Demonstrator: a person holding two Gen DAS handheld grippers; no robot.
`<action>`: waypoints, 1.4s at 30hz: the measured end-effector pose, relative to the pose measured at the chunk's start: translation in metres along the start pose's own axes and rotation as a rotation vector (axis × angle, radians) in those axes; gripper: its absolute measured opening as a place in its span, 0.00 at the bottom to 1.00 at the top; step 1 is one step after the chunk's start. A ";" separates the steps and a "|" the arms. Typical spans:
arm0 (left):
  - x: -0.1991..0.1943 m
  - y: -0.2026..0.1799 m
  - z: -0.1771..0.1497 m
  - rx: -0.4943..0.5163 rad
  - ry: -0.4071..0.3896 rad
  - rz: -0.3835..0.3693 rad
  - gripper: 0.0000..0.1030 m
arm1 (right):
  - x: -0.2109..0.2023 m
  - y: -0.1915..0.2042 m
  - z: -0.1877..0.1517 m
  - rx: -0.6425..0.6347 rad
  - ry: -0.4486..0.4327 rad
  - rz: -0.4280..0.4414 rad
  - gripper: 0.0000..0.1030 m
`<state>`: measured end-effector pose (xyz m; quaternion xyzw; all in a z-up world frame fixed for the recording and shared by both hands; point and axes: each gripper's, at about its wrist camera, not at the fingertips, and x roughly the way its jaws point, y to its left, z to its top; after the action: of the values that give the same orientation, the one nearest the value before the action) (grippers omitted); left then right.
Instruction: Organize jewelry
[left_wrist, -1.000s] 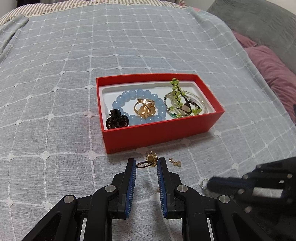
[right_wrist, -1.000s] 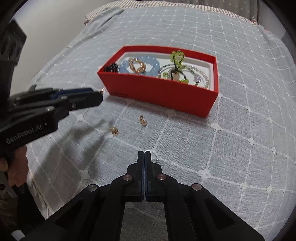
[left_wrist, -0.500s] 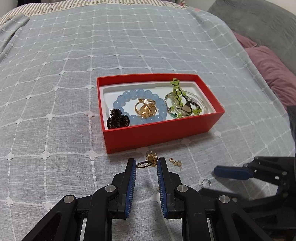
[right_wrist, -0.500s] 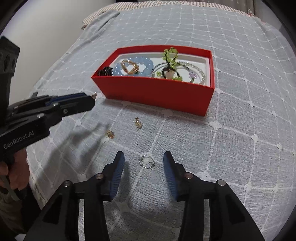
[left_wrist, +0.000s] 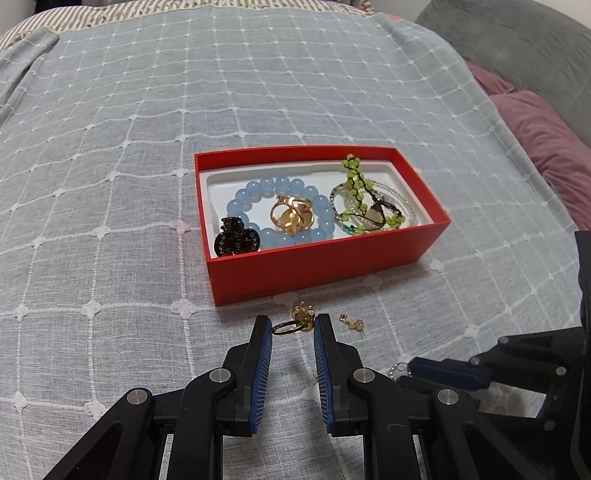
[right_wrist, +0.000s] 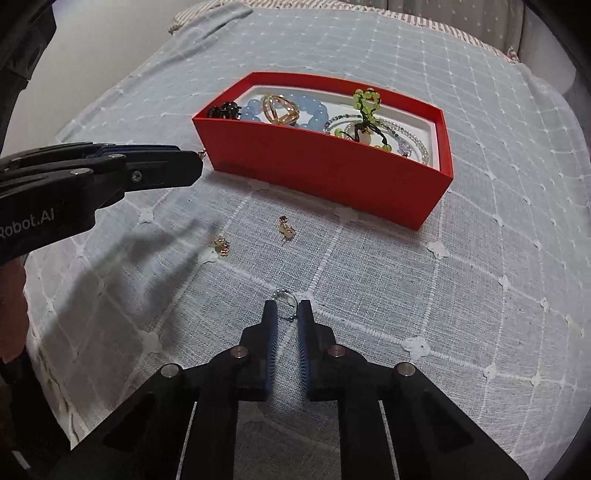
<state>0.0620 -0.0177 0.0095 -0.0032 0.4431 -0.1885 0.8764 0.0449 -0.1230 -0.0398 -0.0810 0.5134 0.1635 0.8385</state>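
A red box (left_wrist: 325, 258) (right_wrist: 332, 173) on the bedspread holds a blue bead bracelet (left_wrist: 258, 192), a gold ring (left_wrist: 291, 216), a black clip (left_wrist: 236, 240) and green bead strands (left_wrist: 356, 188). My left gripper (left_wrist: 293, 326) is shut on a gold ring with a charm (left_wrist: 291, 325), held above the cloth just in front of the box. My right gripper (right_wrist: 284, 310) has narrowed around a small silver ring (right_wrist: 285, 295) that lies on the cloth; the pads stand beside it, a little apart. Two small gold earrings (right_wrist: 286, 230) (right_wrist: 221, 245) lie between the grippers and the box.
The grey checked bedspread (left_wrist: 110, 147) covers the whole surface. A purple pillow (left_wrist: 546, 147) and a grey cushion (left_wrist: 517, 40) lie at the right. A person's hand (right_wrist: 11, 295) holds the left gripper at the left edge of the right wrist view.
My right gripper opened, came down over the silver ring and has now closed most of the way around it. My left gripper has kept still with the gold ring.
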 end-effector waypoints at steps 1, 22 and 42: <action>0.000 0.000 0.000 0.000 -0.001 -0.001 0.18 | 0.000 0.000 0.000 0.000 0.000 0.001 0.09; -0.006 0.002 0.001 -0.008 -0.013 -0.001 0.18 | -0.007 -0.009 0.000 0.033 -0.081 0.022 0.52; -0.006 0.003 0.002 -0.003 -0.017 0.002 0.18 | 0.005 0.015 0.000 -0.084 -0.069 -0.023 0.13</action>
<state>0.0609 -0.0130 0.0151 -0.0058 0.4358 -0.1867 0.8804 0.0412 -0.1085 -0.0435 -0.1163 0.4760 0.1777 0.8534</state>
